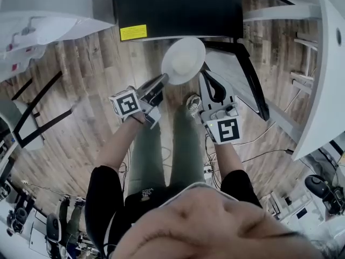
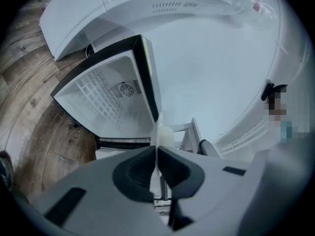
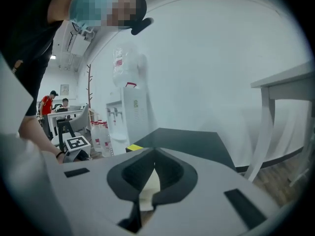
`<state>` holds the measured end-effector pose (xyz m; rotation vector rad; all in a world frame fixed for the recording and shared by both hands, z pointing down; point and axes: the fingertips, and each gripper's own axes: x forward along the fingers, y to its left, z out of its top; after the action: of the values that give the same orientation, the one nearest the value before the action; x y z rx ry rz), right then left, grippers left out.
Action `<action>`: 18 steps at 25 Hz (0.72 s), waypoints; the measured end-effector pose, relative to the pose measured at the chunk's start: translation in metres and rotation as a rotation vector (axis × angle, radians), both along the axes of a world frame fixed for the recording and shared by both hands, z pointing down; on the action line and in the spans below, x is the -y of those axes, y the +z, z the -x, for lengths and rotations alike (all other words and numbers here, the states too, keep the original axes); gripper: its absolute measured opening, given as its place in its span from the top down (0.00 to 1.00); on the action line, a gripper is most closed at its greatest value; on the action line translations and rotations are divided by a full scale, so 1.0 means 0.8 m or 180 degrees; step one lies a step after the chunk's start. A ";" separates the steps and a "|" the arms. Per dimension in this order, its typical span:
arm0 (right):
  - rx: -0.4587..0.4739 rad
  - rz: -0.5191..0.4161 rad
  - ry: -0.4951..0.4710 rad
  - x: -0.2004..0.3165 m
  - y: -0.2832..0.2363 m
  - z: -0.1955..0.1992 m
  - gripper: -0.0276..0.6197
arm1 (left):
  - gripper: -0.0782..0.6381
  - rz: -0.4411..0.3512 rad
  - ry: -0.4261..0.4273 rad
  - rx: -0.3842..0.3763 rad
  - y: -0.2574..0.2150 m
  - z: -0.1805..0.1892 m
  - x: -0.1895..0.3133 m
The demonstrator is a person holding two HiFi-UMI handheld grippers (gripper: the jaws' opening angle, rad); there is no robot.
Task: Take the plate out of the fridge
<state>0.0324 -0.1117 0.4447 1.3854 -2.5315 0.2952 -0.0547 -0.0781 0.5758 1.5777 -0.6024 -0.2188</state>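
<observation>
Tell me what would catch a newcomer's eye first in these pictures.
The white plate stands out first, held in the air over the wooden floor, its rim pinched in the left gripper, the right gripper at its opposite edge. Just beyond sits the black fridge with a yellow label; the left gripper view shows it open, white inside.

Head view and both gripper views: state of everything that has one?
fridge: door open.
plate: out of the fridge, held in the air above the floor, looks empty.
left gripper: fingers shut on the plate's rim.
right gripper: fingers close together beside the plate, something pale in the gap; cannot tell whether it grips.
</observation>
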 end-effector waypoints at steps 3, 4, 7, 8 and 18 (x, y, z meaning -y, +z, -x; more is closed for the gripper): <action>-0.0002 0.0009 0.0024 0.001 -0.039 -0.003 0.94 | 0.85 -0.0020 -0.0002 -0.0024 -0.046 0.000 0.003; 0.0002 0.0008 0.0029 0.001 -0.053 -0.005 0.94 | 0.85 -0.0038 0.0013 -0.0023 -0.061 -0.001 0.003; -0.0002 -0.0030 0.0039 0.004 -0.097 -0.011 0.94 | 0.85 -0.0078 0.0051 0.0007 -0.109 -0.006 0.006; -0.0009 -0.0059 0.0047 0.006 -0.112 -0.014 0.94 | 0.85 -0.0099 0.0052 0.0012 -0.126 -0.006 0.009; 0.0009 -0.0378 0.0159 0.036 -0.256 -0.027 0.94 | 0.85 -0.0273 -0.0048 -0.0053 -0.275 -0.006 0.043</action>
<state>0.0539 -0.1403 0.2399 1.4937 -2.5569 0.1580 -0.0501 -0.1128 0.3561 1.6529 -0.5987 -0.2720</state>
